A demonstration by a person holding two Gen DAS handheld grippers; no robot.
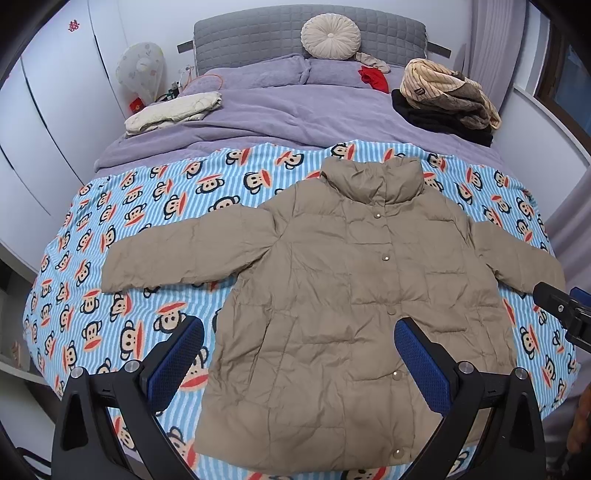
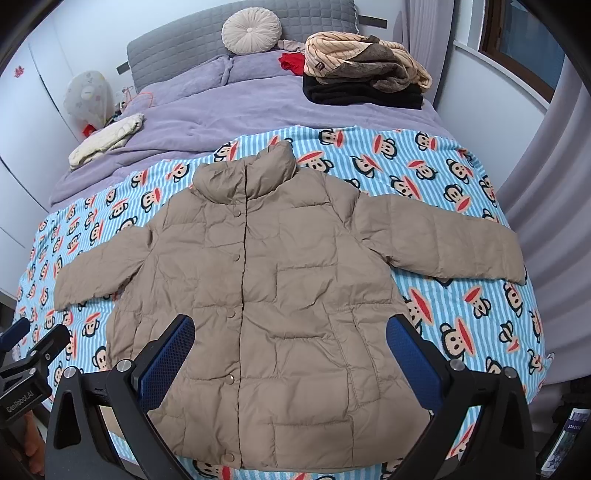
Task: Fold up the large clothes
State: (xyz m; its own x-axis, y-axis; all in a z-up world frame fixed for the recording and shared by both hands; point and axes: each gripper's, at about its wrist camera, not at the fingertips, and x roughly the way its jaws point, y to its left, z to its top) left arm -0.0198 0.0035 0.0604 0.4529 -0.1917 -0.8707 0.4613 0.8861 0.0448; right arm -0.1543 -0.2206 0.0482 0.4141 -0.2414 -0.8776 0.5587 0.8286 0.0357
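A tan puffer jacket (image 1: 332,288) lies flat, front up and buttoned, sleeves spread out, on a blue striped monkey-print blanket (image 1: 122,229). It also shows in the right wrist view (image 2: 266,295). My left gripper (image 1: 299,350) is open and empty, held above the jacket's lower left part. My right gripper (image 2: 290,350) is open and empty above the jacket's lower middle. The right gripper shows at the right edge of the left wrist view (image 1: 565,314). The left gripper shows at the left edge of the right wrist view (image 2: 29,354).
The blanket (image 2: 461,192) covers the near half of a bed with purple bedding (image 1: 258,110). A pile of clothes (image 1: 447,96) sits at the far right, a folded cream garment (image 1: 173,110) at the far left. A round cushion (image 1: 330,35) leans on the grey headboard.
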